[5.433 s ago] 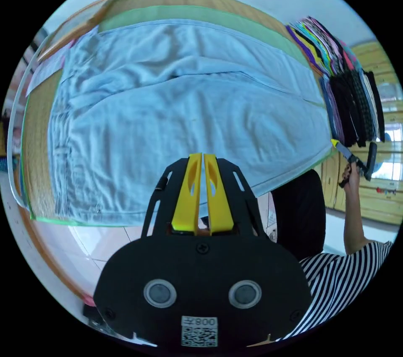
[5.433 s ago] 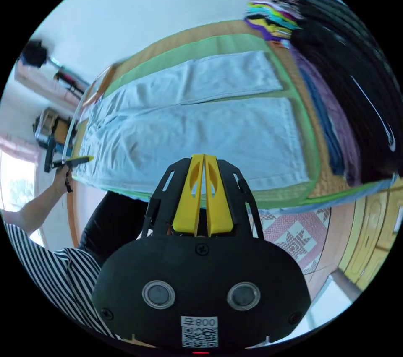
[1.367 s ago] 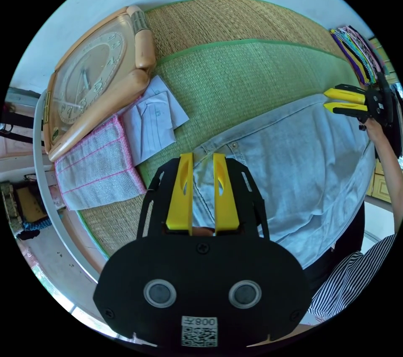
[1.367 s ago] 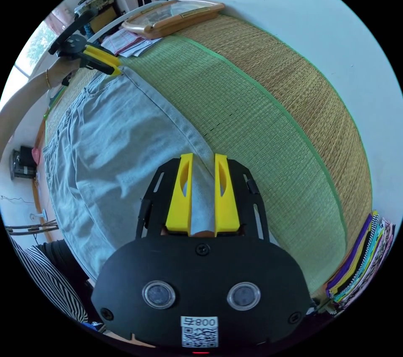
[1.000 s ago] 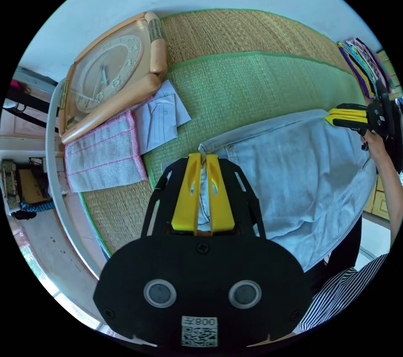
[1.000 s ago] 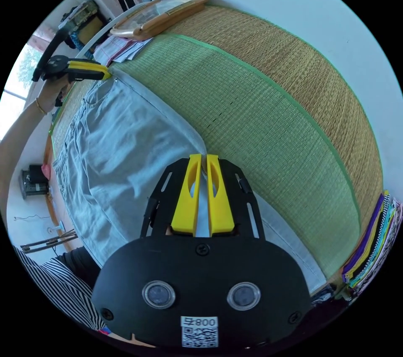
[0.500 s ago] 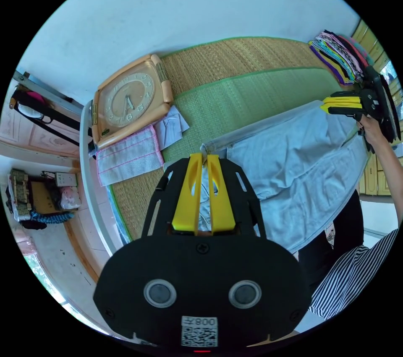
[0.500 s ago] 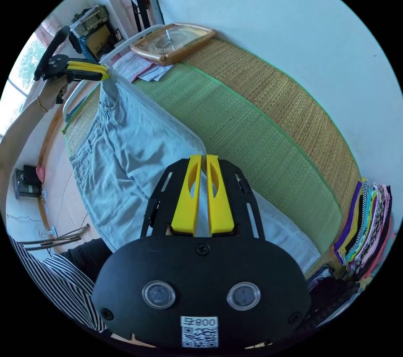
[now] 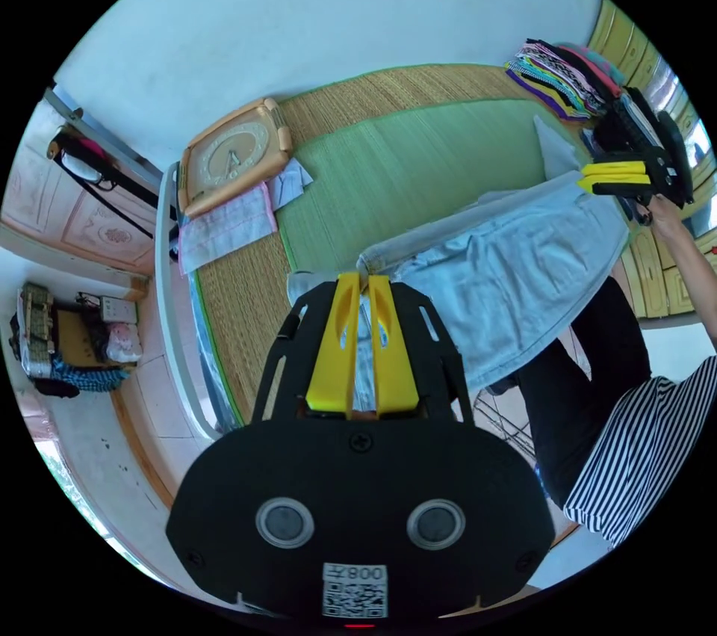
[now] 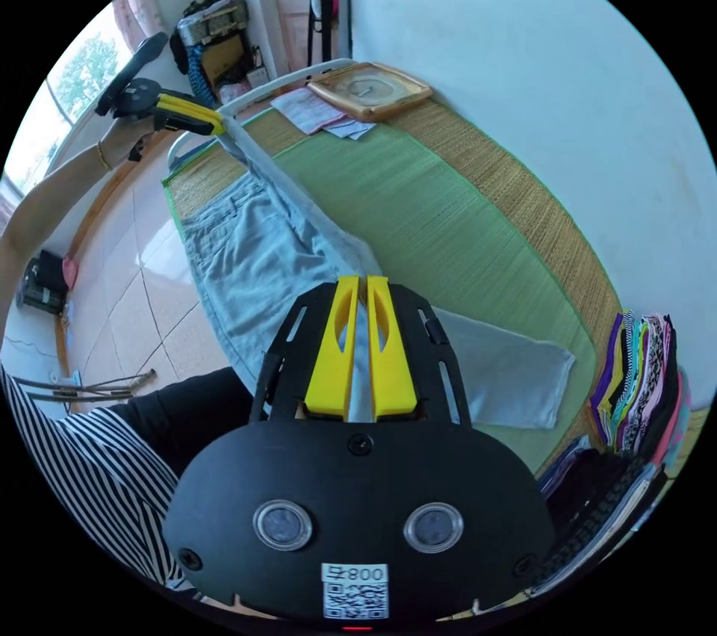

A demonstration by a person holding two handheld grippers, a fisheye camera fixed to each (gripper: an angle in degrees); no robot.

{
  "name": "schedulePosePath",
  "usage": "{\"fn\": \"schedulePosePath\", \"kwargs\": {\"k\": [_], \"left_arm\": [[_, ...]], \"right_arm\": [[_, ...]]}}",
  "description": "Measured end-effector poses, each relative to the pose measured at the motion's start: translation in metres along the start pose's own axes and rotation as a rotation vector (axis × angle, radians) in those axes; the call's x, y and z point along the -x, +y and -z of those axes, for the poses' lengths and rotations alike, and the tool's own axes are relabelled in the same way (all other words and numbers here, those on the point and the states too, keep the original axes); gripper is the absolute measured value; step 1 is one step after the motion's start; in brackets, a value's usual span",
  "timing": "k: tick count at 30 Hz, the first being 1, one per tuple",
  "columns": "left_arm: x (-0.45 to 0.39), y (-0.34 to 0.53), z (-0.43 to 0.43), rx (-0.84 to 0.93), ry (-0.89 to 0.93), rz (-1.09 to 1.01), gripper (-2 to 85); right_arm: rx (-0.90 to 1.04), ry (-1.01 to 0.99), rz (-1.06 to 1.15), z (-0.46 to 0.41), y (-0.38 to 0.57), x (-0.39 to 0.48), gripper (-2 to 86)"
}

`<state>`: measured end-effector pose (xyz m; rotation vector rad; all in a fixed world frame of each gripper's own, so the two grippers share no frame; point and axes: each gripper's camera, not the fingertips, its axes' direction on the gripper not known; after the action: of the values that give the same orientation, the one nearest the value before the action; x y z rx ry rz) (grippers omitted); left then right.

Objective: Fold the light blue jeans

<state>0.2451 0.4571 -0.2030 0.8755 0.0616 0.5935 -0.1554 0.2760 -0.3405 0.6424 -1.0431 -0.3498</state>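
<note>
- The left tongs (image 9: 360, 285) are pinching the light blue jeans (image 9: 508, 270) at the waistband.
- The right tongs (image 10: 358, 288) are pinching the jeans' edge, lifting it above the mat (image 10: 448, 217).
- No writing is reading clearly.

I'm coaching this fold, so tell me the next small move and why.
Probably carry both grippers toward the person, laying the lifted edge over the near half. The left gripper and right gripper each pinch the jeans, raised off the mat.
</note>
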Motion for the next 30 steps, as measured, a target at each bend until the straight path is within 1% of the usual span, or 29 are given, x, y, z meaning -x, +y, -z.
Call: {"fn": "schedulePosePath", "kwargs": {"k": [5, 8, 15, 21, 30], "left_arm": [[-0.013, 0.083, 0.008, 0.036, 0.047, 0.047, 1.4], [-0.018, 0.124, 0.004, 0.070, 0.069, 0.077, 1.5], [-0.018, 0.195, 0.004, 0.128, 0.109, 0.133, 1.7], [-0.006, 0.237, 0.030, 0.124, 0.121, 0.140, 1.7], [0.020, 0.293, 0.063, 0.165, 0.130, 0.126, 1.5]], "right_arm": [[0.029, 0.002, 0.077, -0.012, 0.033, 0.071, 2.0], [0.063, -0.025, 0.086, -0.030, 0.050, 0.105, 2.0], [0.162, -0.062, 0.122, -0.082, 0.076, 0.171, 2.0], [0.178, -0.084, 0.108, -0.103, 0.085, 0.200, 2.1], [0.230, -0.111, 0.101, -0.146, 0.094, 0.233, 2.2]]}}
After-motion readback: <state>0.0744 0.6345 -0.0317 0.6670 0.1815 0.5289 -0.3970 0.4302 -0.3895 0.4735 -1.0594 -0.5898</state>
